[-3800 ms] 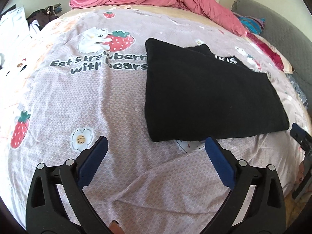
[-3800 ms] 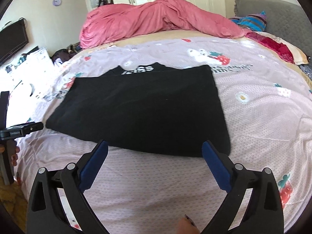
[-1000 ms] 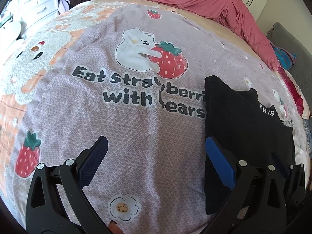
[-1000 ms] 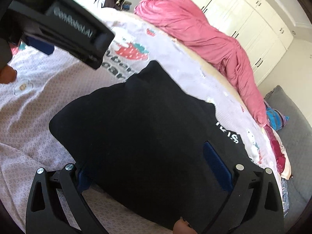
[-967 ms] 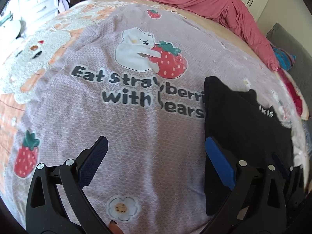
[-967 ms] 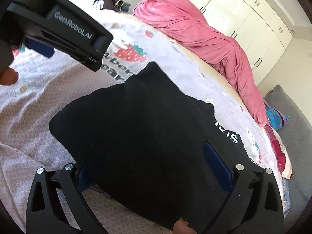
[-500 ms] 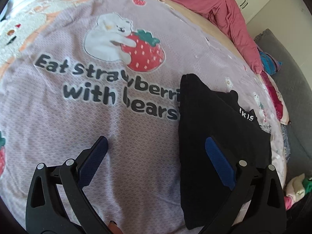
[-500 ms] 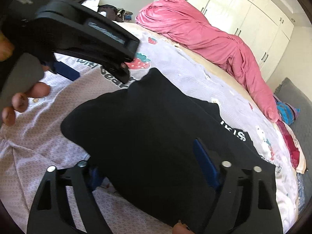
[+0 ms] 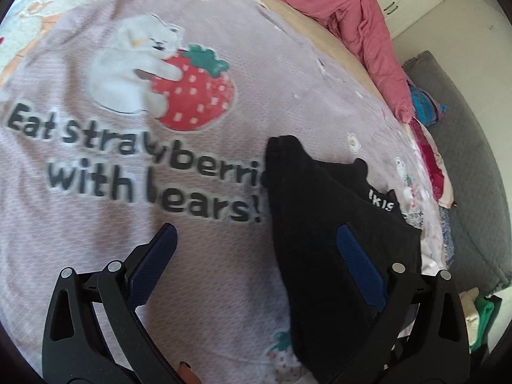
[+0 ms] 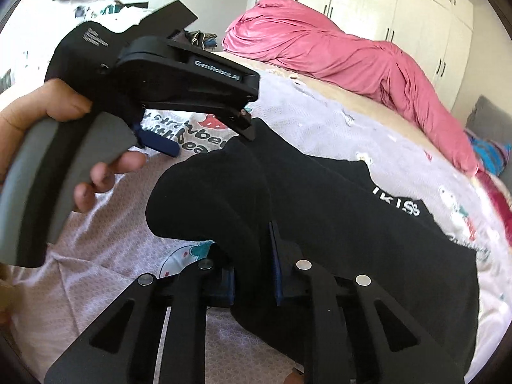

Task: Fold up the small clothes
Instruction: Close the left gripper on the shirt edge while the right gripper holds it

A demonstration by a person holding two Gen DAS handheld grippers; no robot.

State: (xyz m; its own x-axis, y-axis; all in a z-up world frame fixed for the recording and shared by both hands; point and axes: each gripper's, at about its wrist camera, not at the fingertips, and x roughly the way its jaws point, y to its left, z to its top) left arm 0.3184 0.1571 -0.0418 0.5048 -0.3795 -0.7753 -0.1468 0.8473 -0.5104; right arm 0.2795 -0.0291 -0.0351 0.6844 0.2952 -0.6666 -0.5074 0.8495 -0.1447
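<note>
**Right gripper has the near edge pinched; the next fold is only starting**

Start on your left. Your left gripper stands spread wide with nothing between its blue pads. The bedsheet with its bear and strawberry print fills the view ahead of it and to its left. The black shirt lies ahead and to the right of that gripper, with the right finger hanging over the cloth; whether it touches the fabric you cannot tell from here. In the right wrist view your hand grips the grey handle of the left gripper, up and to the left of the shirt.

Move across to your right gripper. Its jaws have just been closing, and they now pinch the near edge of the shirt, which bulges up and over the pads in a thick dark roll. Ahead of it the rest of the shirt lies flat on the sheet, its white lettering showing at the far side. A pink quilt is heaped beyond that, well apart from the work.

As for progress: the shirt looks already doubled into a rough rectangle, so an earlier fold seems done. What remains, by my reading, is for the left gripper to take its own edge, then carry both over and lay the shirt smaller.
</note>
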